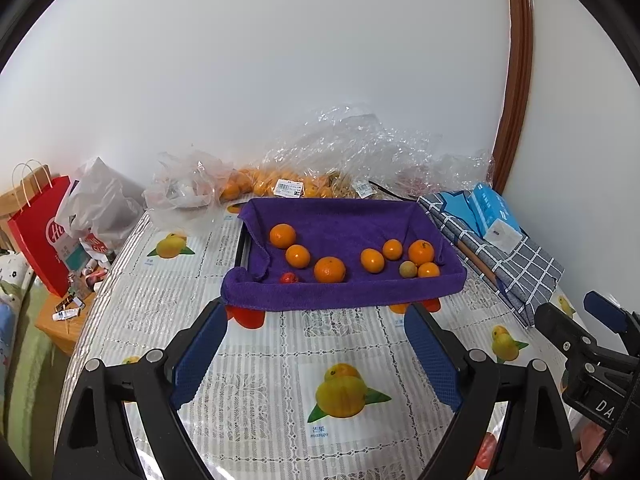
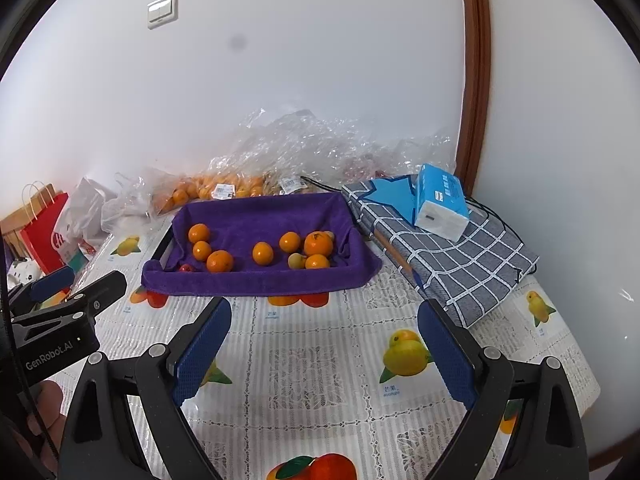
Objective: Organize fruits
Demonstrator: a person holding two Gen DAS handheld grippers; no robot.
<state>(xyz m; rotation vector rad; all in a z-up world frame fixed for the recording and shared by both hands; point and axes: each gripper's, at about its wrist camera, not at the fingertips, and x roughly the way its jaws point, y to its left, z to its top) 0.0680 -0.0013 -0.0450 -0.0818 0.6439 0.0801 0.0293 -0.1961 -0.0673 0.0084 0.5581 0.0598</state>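
Bare patterned tablecloth (image 1: 280, 344) betw. and just ahead of both finger pairs; open room up to near rim of purple-towel tray (image 1: 344, 290). Left gripper (image 1: 316, 308) tips stop just short of that rim, not touching. Right gripper (image 2: 324, 304) tips likewise near front edge of tray (image 2: 256, 284), apart from it.

Beyond fingertips, inside tray: seven oranges (image 1: 329, 269) spread in a loose row, one small red fruit (image 1: 288, 278) at near-left corner, one pale round fruit (image 1: 408, 269) among right-hand cluster. Same in right view: oranges (image 2: 219, 261), red fruit (image 2: 186, 268), pale fruit (image 2: 296, 260).

Past tray's far edge: clear plastic bags (image 1: 280, 176) w/ more oranges against wall. Right of fingers: checked cloth (image 2: 460, 256) w/ tissue pack (image 2: 440, 200) on top, close beside tray's right edge. Table edge rounds off left of left fingers (image 1: 200, 356).

Both pairs spread wide, nothing betw. pads, holding nothing.
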